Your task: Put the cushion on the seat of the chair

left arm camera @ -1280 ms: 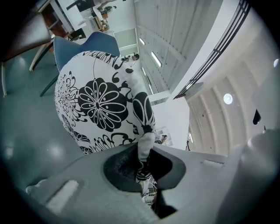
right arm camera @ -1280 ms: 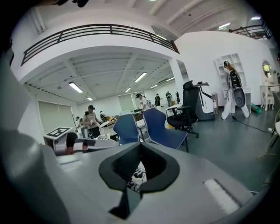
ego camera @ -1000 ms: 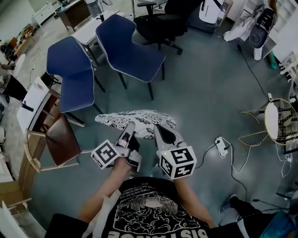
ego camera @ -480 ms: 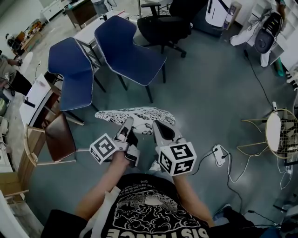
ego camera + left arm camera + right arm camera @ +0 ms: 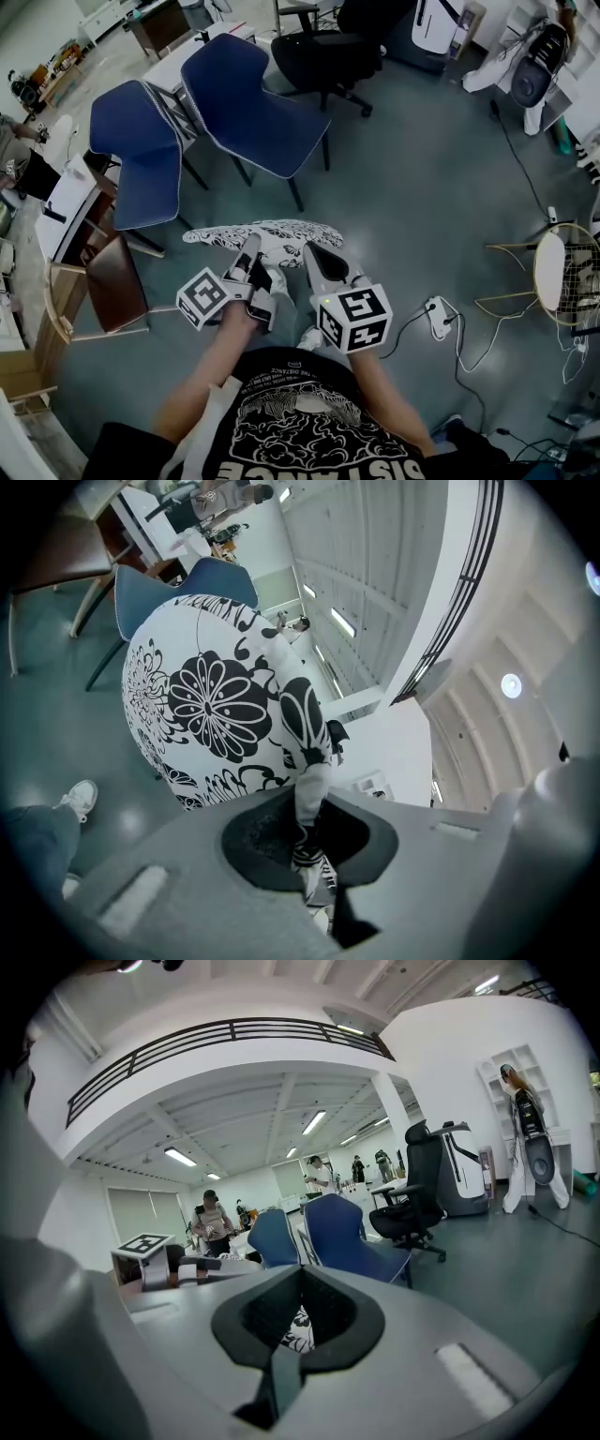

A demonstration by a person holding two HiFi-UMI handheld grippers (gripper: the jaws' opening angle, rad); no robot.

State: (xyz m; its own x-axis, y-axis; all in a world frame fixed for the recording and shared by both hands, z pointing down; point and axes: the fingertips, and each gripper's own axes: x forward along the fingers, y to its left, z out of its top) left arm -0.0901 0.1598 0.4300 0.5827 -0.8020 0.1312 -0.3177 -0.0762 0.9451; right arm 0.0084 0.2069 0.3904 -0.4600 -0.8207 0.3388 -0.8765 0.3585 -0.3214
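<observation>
Evidently the left gripper (image 5: 251,251) and right gripper (image 5: 312,255) clenched the cushion (image 5: 272,232) by one edge — flat, ready for the chair (image 5: 223,75); its seat (image 5: 281,127) lay bare.

At the bottom centre of the head view, the person's black T-shirt (image 5: 300,436) carries big white letters spelling DISTANCE, seen upside down below a white drawing. The white cube left of centre (image 5: 203,298) and the white cube beside it (image 5: 354,319) show only black square code patterns.
</observation>
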